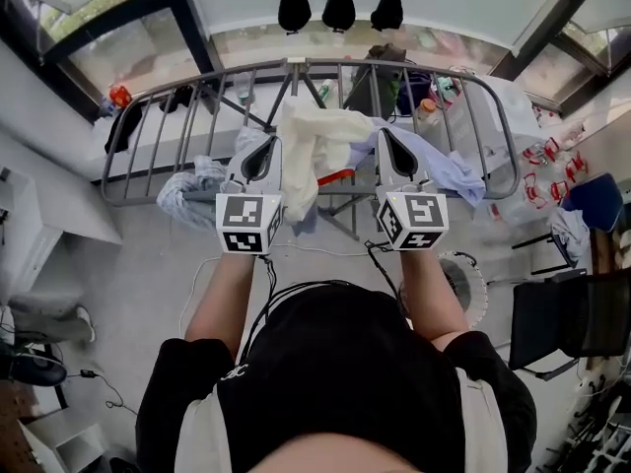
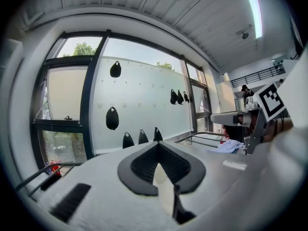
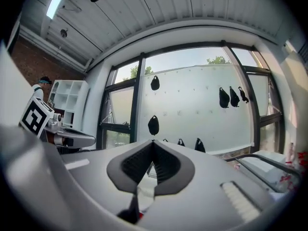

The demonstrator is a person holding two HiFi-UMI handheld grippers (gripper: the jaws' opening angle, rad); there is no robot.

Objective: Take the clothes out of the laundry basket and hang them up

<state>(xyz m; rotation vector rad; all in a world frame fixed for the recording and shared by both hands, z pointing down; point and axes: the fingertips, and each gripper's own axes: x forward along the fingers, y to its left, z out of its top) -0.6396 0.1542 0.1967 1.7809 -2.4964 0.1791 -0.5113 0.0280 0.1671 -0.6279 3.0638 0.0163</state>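
A: What's between the jaws?

B: The left gripper point(image 2: 159, 163) is closed, its pads pinching a fold of the cream garment point(image 2: 166, 192). The right gripper point(image 3: 153, 161) is closed too, with a pale strip of cloth nipped between its pads.

A: Is it the same garment in both?

B: The head view suggests so. It hangs bunched between the two grippers, nearer the left one, and is held up over the rack point(image 1: 158, 136).

A: Does it lie on the rack?

B: Its lower part falls in front of the rails. I can't tell whether it touches them.

A: What does the rack carry?

B: A blue-striped cloth point(image 1: 187, 197) is draped at its left end, just beside the left gripper. A light-blue cloth point(image 1: 452, 173) is draped on its right side, just past the right gripper.

A: And the basket?

B: What looks like a white round basket point(image 1: 480, 286) stands on the floor beside the person's right forearm, which covers most of it. I can't make out what lies in it.

A: Are there other containers?

B: Black bags point(image 1: 338, 8) hang on the frosted window beyond the rack, and what they hold doesn't show. Bottles point(image 1: 323, 92) stand among clutter on the ledge behind the rack. A black chair point(image 1: 557, 323) stands to the right of the basket.
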